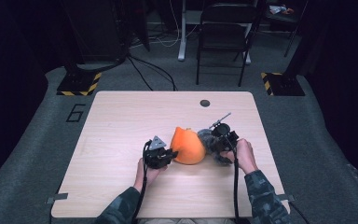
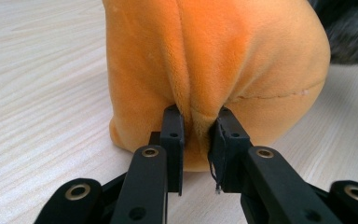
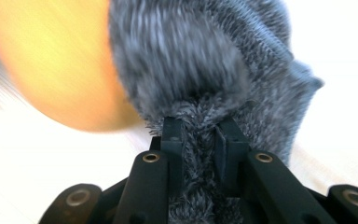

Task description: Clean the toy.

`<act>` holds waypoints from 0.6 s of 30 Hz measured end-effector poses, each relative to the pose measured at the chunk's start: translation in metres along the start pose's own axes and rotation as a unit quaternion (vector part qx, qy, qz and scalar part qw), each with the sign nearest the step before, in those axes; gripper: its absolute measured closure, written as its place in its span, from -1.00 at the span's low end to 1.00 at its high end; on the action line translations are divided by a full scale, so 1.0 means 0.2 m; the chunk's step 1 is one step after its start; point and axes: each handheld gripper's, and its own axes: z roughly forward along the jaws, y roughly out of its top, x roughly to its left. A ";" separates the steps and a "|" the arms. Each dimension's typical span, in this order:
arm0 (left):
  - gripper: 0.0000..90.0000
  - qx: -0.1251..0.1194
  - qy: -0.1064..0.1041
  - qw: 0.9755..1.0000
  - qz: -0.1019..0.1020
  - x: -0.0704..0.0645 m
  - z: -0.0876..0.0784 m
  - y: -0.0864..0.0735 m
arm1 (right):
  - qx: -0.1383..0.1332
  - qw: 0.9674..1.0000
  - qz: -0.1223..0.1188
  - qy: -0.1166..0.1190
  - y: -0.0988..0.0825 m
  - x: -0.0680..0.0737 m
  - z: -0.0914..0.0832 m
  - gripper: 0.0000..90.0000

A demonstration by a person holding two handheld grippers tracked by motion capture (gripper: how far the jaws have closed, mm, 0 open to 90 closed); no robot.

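An orange plush piece (image 1: 188, 146) lies on the wooden table (image 1: 121, 126) with a grey fuzzy knit piece (image 1: 207, 138) against its right side. My left gripper (image 1: 171, 153) is at the plush's left edge, shut on a fold of the orange fabric (image 2: 197, 122). My right gripper (image 1: 217, 142) comes in from the right, shut on a tuft of the grey fuzzy piece (image 3: 200, 130). In the right gripper view the orange plush (image 3: 51, 60) shows blurred behind the grey piece. A hand holds each gripper from the near edge.
A small dark round hole (image 1: 205, 103) sits near the table's far edge. A black folding chair (image 1: 223, 37) and cables stand on the grey floor beyond the table. Yellow-black striped bases (image 1: 79, 84) flank the far corners.
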 end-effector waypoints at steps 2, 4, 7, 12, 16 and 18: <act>0.70 -0.004 0.005 1.000 0.003 -0.01 0.00 0.00 | -0.036 0.999 0.001 0.007 0.02 0.02 -0.06 0.70; 0.70 -0.005 0.007 1.000 0.008 -0.02 0.00 0.00 | -0.081 0.996 -0.008 0.026 0.03 0.05 -0.10 0.70; 0.70 -0.006 0.012 1.000 0.008 -0.05 0.01 0.00 | -0.131 0.990 -0.017 0.049 0.04 0.11 -0.12 0.69; 0.70 0.002 0.008 1.000 0.015 -0.06 0.00 -0.01 | -0.187 0.981 -0.030 0.039 0.05 0.21 -0.10 0.69; 0.70 0.005 0.011 1.000 0.019 -0.07 0.01 -0.01 | -0.199 0.979 -0.039 0.033 0.06 0.23 -0.07 0.69; 0.70 0.009 0.012 0.999 0.028 -0.07 0.01 -0.01 | -0.191 0.980 -0.041 0.033 0.06 0.22 -0.06 0.69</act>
